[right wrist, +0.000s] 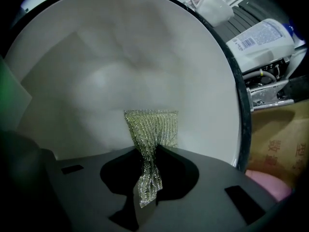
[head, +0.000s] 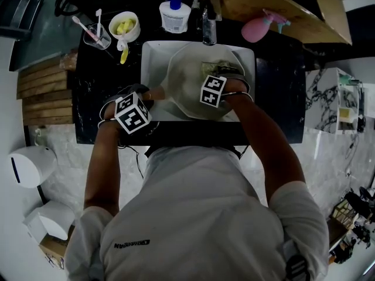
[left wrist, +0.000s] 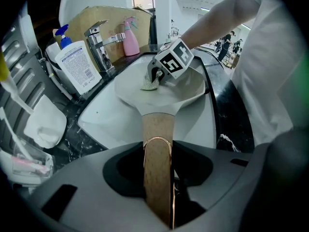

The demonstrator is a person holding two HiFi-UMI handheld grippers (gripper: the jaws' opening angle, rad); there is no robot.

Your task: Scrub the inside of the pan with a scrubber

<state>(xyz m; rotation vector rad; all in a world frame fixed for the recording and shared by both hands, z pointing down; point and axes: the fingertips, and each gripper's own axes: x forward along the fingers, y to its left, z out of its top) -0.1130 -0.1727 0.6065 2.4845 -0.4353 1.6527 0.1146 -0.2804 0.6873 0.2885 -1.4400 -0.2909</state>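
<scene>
Pan [head: 184, 81] handle [left wrist: 157, 124] clamped in L gripper [left wrist: 158, 151], scrubber [right wrist: 152, 127] pinched in R gripper [right wrist: 146, 153], against pan interior

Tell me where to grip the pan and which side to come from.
Grip the wooden handle, not the bowl. It sticks out from the pan toward the person's left, a slim bar that fits between tongs; the bowl is wide and smooth. Come from that end, as the left gripper does, leaving the bowl free for the scrubber.

The pan [head: 181, 78] is seen steeply from above at upper centre in the head view, and is shared at closer range by both gripper views.
</scene>
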